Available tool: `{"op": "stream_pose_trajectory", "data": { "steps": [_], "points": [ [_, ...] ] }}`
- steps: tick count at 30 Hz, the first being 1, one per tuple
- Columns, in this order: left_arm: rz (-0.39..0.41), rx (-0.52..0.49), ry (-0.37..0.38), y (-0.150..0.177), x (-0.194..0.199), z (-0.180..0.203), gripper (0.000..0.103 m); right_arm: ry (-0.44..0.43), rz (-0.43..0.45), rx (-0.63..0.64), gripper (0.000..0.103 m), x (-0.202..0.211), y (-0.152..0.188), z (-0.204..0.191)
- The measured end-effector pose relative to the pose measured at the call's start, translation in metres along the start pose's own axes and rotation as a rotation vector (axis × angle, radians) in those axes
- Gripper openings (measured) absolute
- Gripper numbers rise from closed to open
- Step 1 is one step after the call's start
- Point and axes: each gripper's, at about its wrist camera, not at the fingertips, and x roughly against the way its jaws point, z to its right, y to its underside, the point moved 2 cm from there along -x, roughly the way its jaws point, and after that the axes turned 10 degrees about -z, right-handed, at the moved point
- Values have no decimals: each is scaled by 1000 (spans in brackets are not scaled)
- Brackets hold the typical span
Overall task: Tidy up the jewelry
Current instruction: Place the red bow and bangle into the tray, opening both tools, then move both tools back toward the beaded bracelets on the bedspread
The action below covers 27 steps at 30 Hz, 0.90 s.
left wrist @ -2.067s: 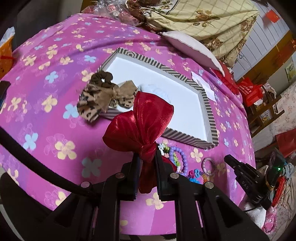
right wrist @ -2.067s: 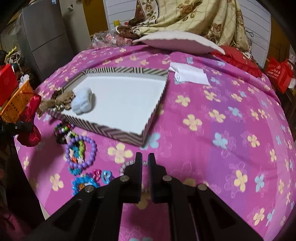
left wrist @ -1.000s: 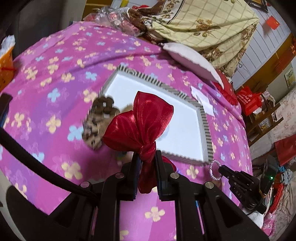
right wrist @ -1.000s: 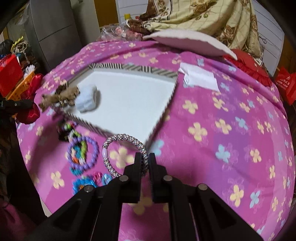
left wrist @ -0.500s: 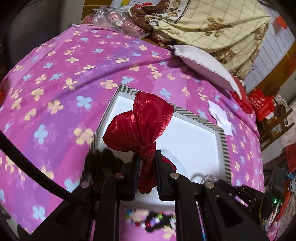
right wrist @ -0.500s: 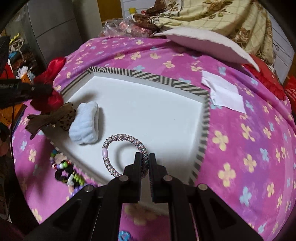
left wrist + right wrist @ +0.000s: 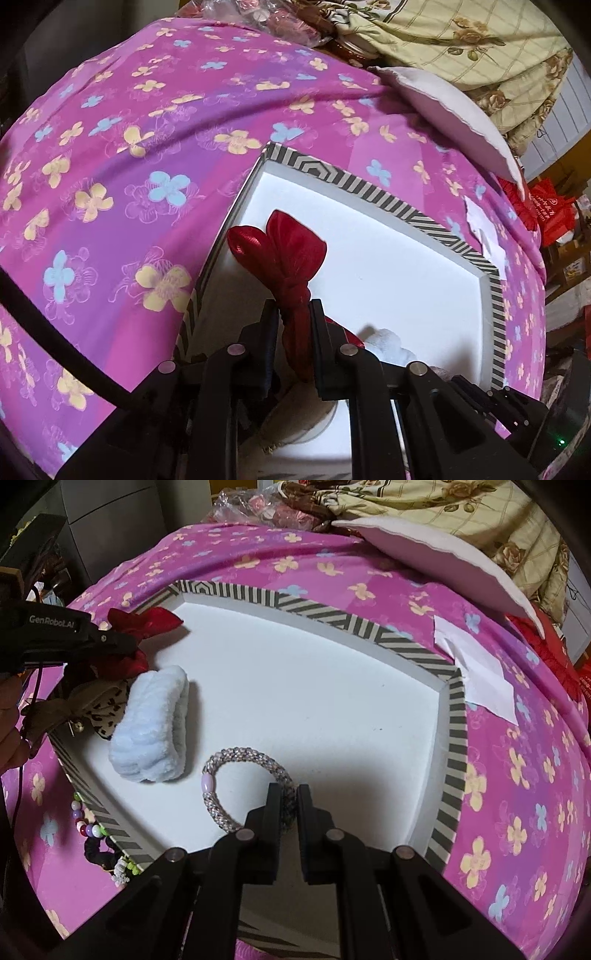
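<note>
Both grippers have carried their loads from the cloth to over the striped tray (image 7: 456, 716), left gripper (image 7: 293, 314) pinching the red bow (image 7: 284, 254), right gripper (image 7: 287, 799) pinching the beaded bracelet (image 7: 236, 764), so 2 releases remain.

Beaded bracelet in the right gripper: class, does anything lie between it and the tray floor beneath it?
Nothing visible does. The speckled beaded bracelet, pinched by the right gripper, hangs over bare white floor of the striped-rim tray; the fluffy white scrunchie lies off to its left.
</note>
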Motion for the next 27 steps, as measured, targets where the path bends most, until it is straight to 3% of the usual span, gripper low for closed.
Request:
{"op": "stream_pose_trajectory", "data": {
  "steps": [4, 7, 11, 15, 21, 27],
  "points": [
    [12, -5, -25, 0, -2, -1, 40, -29, 6, -34, 11, 0, 0, 5],
    [17, -20, -38, 1, 0, 0, 47, -66, 25, -77, 25, 5, 2, 11],
    [53, -42, -50, 7, 14, 2, 57, -120, 81, -130, 28, 19, 9, 19],
    [104, -67, -65, 19, 33, 6, 64, -157, 152, -170, 40, 41, 21, 21],
    [179, -116, -77, 49, 61, 15, 64, -188, 241, -212, 50, 72, 44, 18],
    [218, -141, -51, 83, 85, 22, 64, -195, 348, -215, 53, 104, 74, 12]
  ]
}}
